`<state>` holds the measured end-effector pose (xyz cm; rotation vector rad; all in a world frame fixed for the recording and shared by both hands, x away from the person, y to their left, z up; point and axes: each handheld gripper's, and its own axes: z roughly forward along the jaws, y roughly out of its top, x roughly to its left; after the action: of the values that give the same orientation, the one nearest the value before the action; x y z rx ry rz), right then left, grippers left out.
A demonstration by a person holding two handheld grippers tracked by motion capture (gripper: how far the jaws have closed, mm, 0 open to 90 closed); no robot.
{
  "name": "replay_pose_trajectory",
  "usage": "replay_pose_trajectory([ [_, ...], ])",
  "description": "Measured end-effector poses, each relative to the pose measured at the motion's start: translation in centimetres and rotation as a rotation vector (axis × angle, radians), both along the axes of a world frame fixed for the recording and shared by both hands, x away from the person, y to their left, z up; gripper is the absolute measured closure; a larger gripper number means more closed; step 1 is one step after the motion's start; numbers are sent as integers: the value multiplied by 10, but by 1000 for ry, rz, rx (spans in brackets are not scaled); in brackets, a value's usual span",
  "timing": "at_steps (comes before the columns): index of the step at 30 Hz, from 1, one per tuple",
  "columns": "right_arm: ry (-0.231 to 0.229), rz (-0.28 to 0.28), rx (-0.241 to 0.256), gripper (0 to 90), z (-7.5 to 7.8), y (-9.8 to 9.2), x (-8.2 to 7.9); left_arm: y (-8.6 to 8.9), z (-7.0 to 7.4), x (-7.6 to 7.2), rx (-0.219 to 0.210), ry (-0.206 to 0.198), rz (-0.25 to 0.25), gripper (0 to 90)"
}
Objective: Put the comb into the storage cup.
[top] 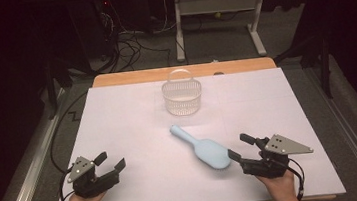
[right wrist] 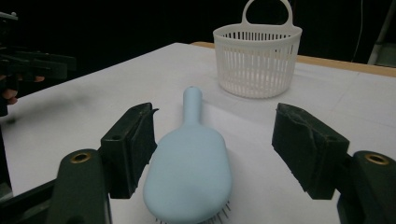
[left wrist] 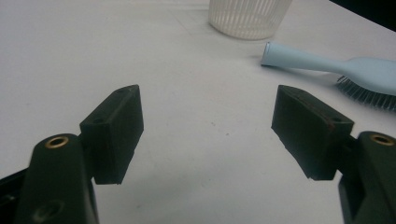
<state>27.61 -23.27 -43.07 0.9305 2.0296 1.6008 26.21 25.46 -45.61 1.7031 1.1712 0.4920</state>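
The black two-jaw left gripper [top: 112,161] sits low, jaws spread wide. The black two-jaw right gripper [top: 239,146], gripped by a hand [top: 280,186], is likewise agape.

Each black gripper [top: 111,161] [top: 239,146] bore a grey triangular plate with dark holes, brass-ringed screw holes and a black cable.

No writing, label, brand, number or sign can be read anywhere, neither between the tongs nor on the things ahead of them.
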Motion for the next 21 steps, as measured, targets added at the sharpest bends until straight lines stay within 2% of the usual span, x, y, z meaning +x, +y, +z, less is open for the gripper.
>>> replay_pose_trajectory([
  [21,5,91,-18,305,8,38,19,0,1,-1,-3,-5,-5,242],
])
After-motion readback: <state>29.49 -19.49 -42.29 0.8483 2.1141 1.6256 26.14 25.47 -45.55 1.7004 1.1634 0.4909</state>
